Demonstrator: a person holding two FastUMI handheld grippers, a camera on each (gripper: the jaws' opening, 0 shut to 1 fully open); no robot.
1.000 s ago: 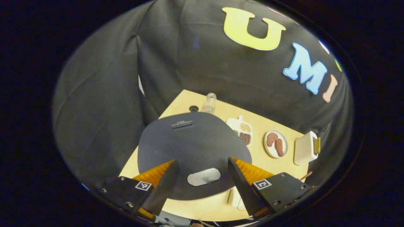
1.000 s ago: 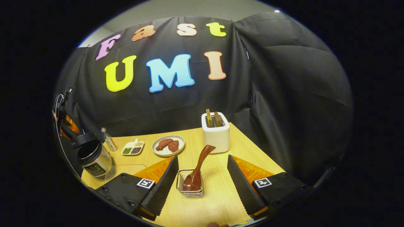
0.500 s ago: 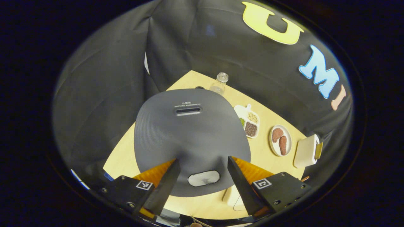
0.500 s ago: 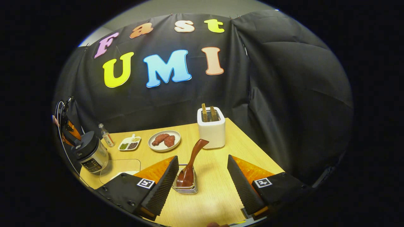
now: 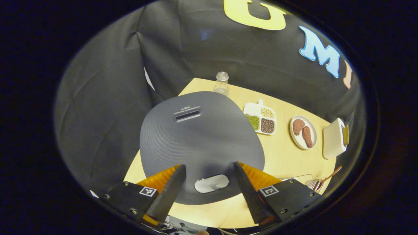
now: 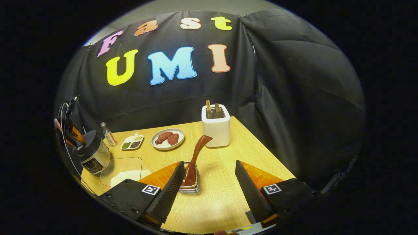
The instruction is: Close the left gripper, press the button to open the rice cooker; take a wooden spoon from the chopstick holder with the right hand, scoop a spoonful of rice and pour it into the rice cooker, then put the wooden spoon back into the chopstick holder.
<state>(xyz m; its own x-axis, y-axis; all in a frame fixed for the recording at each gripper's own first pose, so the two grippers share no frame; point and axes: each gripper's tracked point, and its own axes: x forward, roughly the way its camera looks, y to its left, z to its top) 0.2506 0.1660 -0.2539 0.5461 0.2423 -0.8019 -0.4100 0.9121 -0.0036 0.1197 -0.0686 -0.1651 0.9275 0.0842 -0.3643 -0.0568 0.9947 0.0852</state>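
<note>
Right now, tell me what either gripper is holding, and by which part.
Nothing is held. The left gripper is open above the rice cooker lid, its button between the fingers. The right gripper is open, with the wooden spoon standing in its holder.

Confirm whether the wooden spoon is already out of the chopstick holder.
No, the wooden spoon stands in the chopstick holder, and the right gripper has open jaws.

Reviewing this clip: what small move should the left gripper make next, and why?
Probably shut its fingers. The left gripper hangs open over the rice cooker, whose lid looks closed, with the silver button between its spread fingers. The task wants it closed before pressing, so closing first, then lowering onto the button, seems right. The wooden spoon stands in the chopstick holder.
</note>
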